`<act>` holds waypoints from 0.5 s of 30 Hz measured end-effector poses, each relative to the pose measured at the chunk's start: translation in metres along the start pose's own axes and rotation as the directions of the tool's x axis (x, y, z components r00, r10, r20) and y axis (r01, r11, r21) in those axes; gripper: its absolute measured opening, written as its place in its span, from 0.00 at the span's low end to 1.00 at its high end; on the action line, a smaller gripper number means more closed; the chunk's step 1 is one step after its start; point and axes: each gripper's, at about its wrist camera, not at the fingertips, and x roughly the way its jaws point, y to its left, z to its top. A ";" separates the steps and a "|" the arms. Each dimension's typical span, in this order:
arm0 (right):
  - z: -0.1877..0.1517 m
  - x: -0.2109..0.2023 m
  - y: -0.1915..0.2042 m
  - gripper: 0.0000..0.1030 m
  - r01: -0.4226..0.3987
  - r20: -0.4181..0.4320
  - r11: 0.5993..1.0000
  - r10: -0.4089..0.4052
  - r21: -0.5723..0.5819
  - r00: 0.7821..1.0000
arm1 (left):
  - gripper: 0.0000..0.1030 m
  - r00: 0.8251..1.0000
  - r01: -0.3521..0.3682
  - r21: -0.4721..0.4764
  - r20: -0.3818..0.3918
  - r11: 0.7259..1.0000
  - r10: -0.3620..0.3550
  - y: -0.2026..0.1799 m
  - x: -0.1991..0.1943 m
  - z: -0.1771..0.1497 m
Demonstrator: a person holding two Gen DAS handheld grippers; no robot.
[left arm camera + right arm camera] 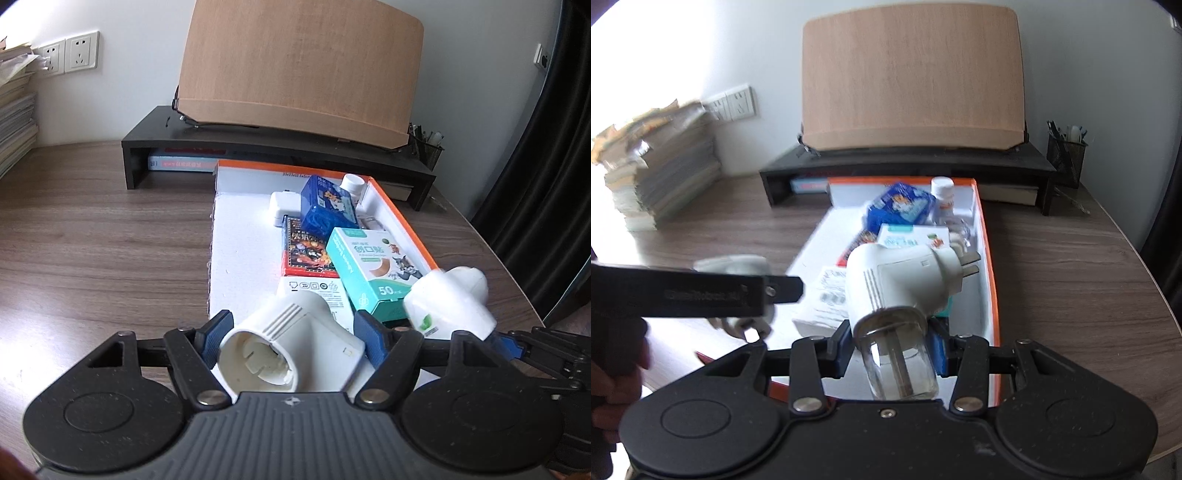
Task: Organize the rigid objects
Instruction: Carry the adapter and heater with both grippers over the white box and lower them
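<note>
Plug-in heater (pixel 295 343), white and bottle-less, sits clenched in our left gripper (pixel 291 341) over the near edge of the orange-rimmed box (pixel 402 218). Our right gripper (pixel 892 349) straddles a second heater with its glass bottle (pixel 901 365), but we cannot tell whether the pads press it.

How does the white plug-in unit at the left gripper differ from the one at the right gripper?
The left unit has an empty socket; the right unit carries a clear bottle. The right unit's flat prongs show; the left unit's are hidden. Both are white with a ribbed body.
</note>
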 end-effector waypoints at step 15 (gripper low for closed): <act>-0.002 -0.037 -0.013 0.77 0.055 0.080 0.998 -0.054 -0.012 0.995 | 0.70 0.999 0.051 0.006 -0.014 0.999 -0.051 -0.022 0.020 -0.003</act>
